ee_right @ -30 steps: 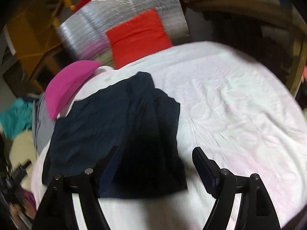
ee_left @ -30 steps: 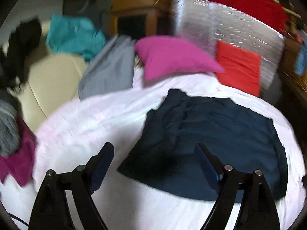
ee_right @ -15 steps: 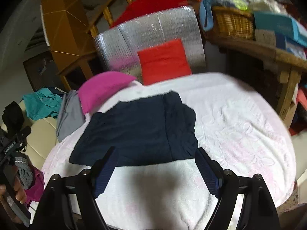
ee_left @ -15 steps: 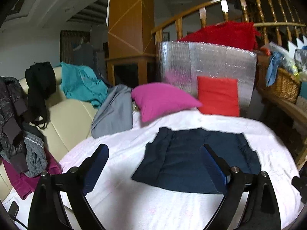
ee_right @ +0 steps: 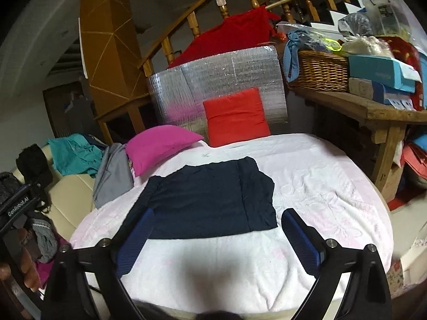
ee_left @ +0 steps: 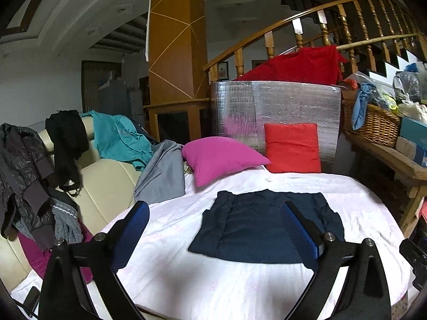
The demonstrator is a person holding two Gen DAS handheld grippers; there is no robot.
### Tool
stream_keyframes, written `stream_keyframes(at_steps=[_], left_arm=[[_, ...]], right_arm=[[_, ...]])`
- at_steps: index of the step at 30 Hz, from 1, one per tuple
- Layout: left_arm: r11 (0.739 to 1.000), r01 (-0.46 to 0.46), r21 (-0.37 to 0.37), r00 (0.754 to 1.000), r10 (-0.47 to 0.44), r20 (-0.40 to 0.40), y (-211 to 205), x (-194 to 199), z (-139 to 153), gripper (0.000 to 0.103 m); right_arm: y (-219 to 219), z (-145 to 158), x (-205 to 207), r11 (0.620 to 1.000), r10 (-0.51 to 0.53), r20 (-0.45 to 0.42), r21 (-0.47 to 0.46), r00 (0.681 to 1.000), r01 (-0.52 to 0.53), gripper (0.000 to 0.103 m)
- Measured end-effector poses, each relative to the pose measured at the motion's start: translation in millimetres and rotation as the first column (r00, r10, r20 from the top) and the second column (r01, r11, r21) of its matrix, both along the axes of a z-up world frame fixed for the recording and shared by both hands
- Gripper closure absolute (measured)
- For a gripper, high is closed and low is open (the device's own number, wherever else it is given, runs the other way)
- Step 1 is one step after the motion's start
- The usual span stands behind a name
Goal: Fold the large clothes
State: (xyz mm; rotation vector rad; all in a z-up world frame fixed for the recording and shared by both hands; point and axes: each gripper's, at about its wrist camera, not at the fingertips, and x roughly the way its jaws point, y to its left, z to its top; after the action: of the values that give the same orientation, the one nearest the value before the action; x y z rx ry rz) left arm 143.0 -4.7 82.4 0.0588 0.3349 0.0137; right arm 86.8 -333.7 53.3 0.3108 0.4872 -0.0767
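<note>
The navy garment [ee_right: 210, 200] is lying folded flat on the white bed [ee_right: 320, 186], just before the pink pillow [ee_right: 160, 144]. I am holding left tongs [ee_left: 213, 229] spread and right tongs [ee_right: 216, 237] opening, both empty. I judge this fold finished; next I am needing another garment.

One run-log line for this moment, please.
dark navy folded garment flat on white bedspread | left gripper empty | right gripper jaws opening, empty
</note>
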Motion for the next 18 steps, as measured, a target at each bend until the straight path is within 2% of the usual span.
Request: stream_keyframes(at_steps=[5, 10, 18], left_arm=[[0.999, 0.024, 0.025, 1.000, -0.024, 0.012, -7.3, -18.9, 3.8, 0.005], [0.998, 0.054, 0.026, 0.999, -0.054, 0.005, -14.9, -30.2, 5.5, 0.005], [0.995, 0.060, 0.078, 0.998, -0.061, 0.022, -27.7, -45.2, 5.5, 0.005]], right_arm=[[3.9, 6.1, -25.8, 0.999, -0.034, 0.015, -0.009, 0.999, 0.034, 0.003], [3.3, 8.8, -36.8, 0.999, -0.052, 0.010, 0.000, 0.999, 0.052, 0.003], [4.2, 5.1, -43.8, 0.998, -0.063, -0.002, 0.017, 0.998, 0.063, 0.003]])
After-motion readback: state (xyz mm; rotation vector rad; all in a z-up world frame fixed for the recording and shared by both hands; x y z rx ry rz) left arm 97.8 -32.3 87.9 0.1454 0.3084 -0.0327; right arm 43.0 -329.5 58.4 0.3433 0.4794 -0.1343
